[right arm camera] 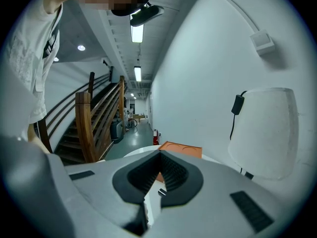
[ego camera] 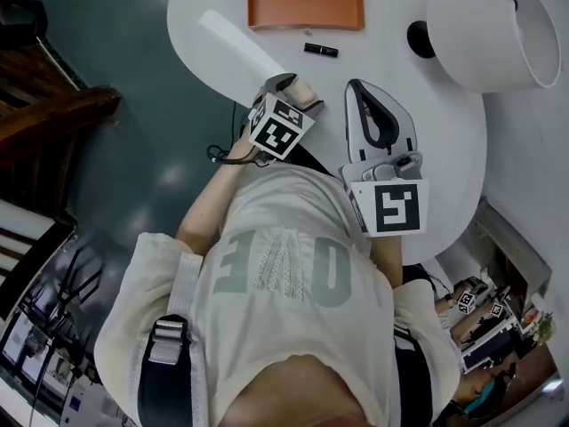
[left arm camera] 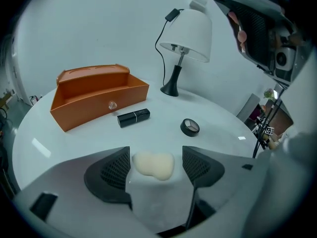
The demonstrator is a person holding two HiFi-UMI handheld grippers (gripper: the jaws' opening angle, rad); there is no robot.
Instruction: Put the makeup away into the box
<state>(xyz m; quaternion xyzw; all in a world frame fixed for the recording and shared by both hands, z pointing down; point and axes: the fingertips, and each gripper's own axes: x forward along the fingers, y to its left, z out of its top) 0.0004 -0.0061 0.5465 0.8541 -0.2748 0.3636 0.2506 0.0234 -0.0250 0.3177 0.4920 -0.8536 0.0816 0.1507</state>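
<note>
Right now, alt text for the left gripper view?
The left gripper has its jaws open around a cream makeup sponge lying on the white table, pads not pressing it. Beyond it lie a black lipstick and a round compact, with an orange box behind to the left and a white lamp at the back.

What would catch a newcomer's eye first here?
The orange box sits at the far side of the white table, with a black lipstick lying just in front of it. Nearer, a cream makeup sponge lies between the left gripper's open jaws. A white-shaded lamp stands right of the box.
</note>
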